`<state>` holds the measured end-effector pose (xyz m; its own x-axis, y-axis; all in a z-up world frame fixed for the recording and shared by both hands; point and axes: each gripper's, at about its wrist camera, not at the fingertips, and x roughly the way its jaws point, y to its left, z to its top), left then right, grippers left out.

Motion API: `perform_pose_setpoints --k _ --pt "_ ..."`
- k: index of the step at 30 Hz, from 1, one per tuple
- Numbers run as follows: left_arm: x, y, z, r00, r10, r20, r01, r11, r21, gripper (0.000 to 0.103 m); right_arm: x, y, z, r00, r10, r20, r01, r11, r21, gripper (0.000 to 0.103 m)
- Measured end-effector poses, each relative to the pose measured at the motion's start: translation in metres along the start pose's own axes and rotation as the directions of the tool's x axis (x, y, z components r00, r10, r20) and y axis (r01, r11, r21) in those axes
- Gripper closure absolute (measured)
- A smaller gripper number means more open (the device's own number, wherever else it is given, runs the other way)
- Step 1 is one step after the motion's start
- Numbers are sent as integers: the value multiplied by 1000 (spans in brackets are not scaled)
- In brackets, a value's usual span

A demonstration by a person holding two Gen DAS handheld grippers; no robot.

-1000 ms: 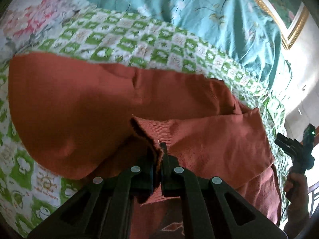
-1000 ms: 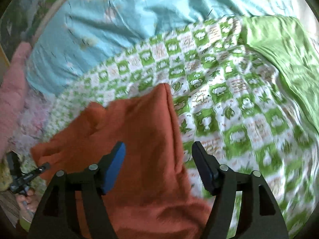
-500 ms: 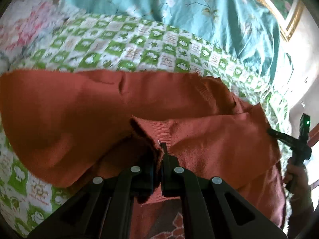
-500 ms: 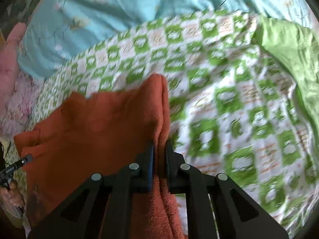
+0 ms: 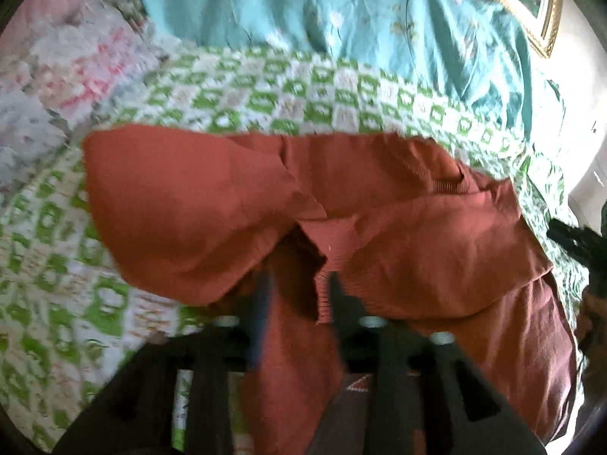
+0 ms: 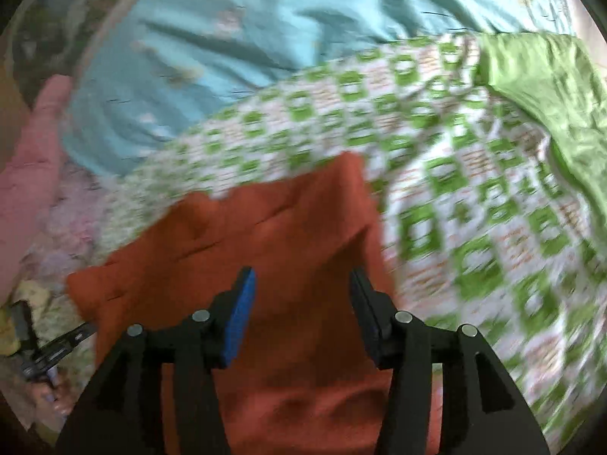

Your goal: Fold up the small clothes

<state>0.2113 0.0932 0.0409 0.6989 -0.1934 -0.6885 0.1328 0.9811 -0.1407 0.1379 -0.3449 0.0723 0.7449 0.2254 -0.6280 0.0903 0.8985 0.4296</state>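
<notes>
A rust-orange knit garment (image 5: 398,212) lies partly folded on a green-and-white checked bedspread (image 5: 303,98). My left gripper (image 5: 299,292) is blurred and its jaws are opening; a ribbed hem edge (image 5: 322,295) of the garment hangs loose between the fingers, no longer pinched. In the right wrist view the same orange garment (image 6: 273,235) spreads under my right gripper (image 6: 301,284), whose jaws are opening and stand apart over the cloth, with nothing pressed between the blue pad (image 6: 241,322) and the black one.
A turquoise flowered cover (image 5: 341,11) lies beyond the bedspread, with a pale floral quilt (image 5: 68,68) at the left. A plain green sheet (image 6: 542,87) sits at the right. The other gripper and the person's hand (image 6: 41,349) show at the frames' edges.
Both grippers were shut on the orange garment half a second ago and have let go, jaws now apart. The left gripper has pulled back and up; the cloth has dropped onto the bedspread.
</notes>
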Motion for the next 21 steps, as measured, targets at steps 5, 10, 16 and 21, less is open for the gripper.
perform_pose_setpoints --k 5,10,16,21 --pt "1 2 7 999 49 17 -50 997 52 53 5 40 -32 992 110 -60 -111 994 -7 45" --pt "40 2 17 991 130 -43 -125 986 109 53 10 56 -53 981 169 -93 -169 986 12 45" --pt "72 16 24 989 129 -77 -121 987 107 74 11 69 -57 975 193 -111 -192 981 17 45" --pt "60 28 36 995 89 -45 -88 996 23 100 9 77 -57 974 200 -105 -200 980 5 45"
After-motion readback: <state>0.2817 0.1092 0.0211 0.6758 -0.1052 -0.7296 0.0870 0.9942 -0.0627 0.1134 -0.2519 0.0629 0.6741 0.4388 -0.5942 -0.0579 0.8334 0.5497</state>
